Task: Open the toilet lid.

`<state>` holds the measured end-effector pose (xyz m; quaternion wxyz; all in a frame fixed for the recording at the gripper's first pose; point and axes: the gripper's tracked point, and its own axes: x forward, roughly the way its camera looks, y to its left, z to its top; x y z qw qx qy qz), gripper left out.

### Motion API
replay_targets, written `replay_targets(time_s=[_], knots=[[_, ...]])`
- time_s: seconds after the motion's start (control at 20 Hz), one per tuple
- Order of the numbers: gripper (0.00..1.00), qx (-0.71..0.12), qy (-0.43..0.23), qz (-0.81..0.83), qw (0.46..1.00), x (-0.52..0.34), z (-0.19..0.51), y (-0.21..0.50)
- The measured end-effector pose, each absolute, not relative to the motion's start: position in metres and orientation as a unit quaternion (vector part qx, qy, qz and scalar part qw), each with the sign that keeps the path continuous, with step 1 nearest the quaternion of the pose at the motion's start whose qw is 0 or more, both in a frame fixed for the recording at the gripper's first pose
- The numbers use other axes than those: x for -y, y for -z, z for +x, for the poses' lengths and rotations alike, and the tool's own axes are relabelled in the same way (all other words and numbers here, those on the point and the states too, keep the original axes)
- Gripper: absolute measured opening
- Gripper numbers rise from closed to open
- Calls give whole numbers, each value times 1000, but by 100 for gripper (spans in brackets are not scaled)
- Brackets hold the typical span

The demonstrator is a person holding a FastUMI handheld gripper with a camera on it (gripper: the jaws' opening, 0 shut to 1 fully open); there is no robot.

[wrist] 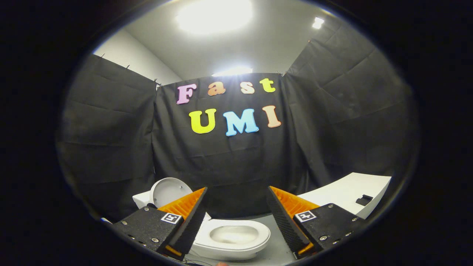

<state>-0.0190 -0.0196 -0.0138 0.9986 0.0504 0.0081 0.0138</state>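
Black cloth wall (111,140) hangs in creased panels on the left side of the booth, pinned along its top edge; above it a strip of pale wall (133,55) and the grey ceiling with a bright ceiling lamp (214,14).

Low on the left, beyond the left finger: toilet lid (168,190), white, round, standing upright and leaning back against the white tank (141,199). Lid is already open. Its right edge is hidden behind the tip of the left finger.

Gripper (236,218): fingers spread wide, a clear gap between them, nothing pinched. Neither finger touches anything.

Between the fingers and just ahead of them, lower down: toilet bowl (232,238), white, rim exposed, basin visible from above. Its left part runs under the left finger. Bowl sits on a grey floor (275,255).

Behind the gap, the centre panel of the cloth wall drops to the floor.

Right of the right finger: a white slab-like counter (347,194), tilted in the view, with a small dark piece (364,200) lying on its top surface; cannot tell what that piece is. Beyond it, more black cloth wall rising to the ceiling, and a small second ceiling light (317,23) up high.
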Motion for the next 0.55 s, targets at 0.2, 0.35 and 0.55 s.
replay_targets(time_s=[0.2,0.35,0.55], knots=[[96,-24,-26,44,998,10,-20,21],[96,-27,-29,41,998,9,-16,24],[96,-41,-33,39,998,4,-18,39]])
